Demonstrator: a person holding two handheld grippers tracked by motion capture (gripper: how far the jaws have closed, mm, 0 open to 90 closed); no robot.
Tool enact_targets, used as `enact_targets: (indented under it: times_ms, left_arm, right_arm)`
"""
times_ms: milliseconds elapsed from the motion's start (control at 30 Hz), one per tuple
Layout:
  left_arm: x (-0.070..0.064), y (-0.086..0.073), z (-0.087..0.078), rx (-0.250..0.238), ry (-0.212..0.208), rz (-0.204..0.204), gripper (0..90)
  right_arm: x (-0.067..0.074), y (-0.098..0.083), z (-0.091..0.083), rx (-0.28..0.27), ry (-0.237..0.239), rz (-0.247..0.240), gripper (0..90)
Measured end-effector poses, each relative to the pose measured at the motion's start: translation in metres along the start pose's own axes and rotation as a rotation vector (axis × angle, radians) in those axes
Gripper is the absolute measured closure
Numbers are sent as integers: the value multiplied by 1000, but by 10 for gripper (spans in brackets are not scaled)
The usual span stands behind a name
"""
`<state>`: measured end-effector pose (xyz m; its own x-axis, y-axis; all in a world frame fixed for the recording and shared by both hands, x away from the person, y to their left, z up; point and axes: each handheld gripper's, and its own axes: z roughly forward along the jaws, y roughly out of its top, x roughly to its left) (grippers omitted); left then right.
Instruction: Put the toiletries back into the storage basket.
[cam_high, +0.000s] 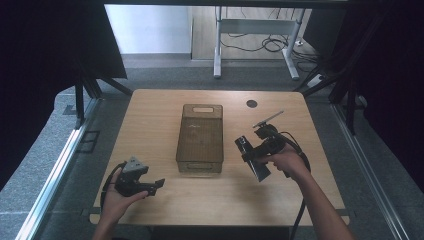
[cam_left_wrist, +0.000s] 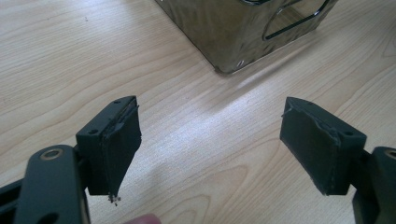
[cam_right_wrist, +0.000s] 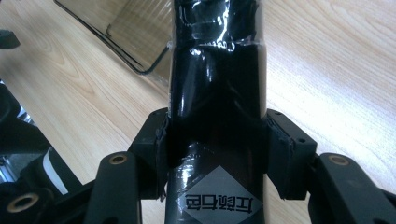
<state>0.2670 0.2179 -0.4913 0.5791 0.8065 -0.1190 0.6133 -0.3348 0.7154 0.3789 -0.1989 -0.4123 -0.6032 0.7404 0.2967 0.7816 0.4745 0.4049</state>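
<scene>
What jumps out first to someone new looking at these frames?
The translucent brown bin lying mid-table, long side running away from the person. Next, the right gripper, right of the bin, clamped on a glossy black packet with a grey diamond label. The left gripper sits near the table's front-left corner, jaws wide apart with nothing between them.

My right gripper (cam_right_wrist: 215, 149) clamps a glossy black packet (cam_right_wrist: 217, 93) with a grey diamond label (cam_right_wrist: 219, 198), both pads pressing its sides; a clear brown bin (cam_right_wrist: 135, 32) sits behind on the wooden table (cam_right_wrist: 327, 70).
</scene>
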Motion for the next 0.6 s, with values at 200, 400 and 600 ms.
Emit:
enact_targets:
  times_ms: [200,400,600]
  left_arm:
    - [0,0,1,7,-4,7,206]
    - [0,0,1,7,-5,7,206]
    - [-1,0,1,8,-5,8,207]
  right_arm:
    - [1,7,-1,-16,11,6,466]
    - [3,13,-1,-19,19,6,466]
    - [7,20,-2,-20,19,1,466]
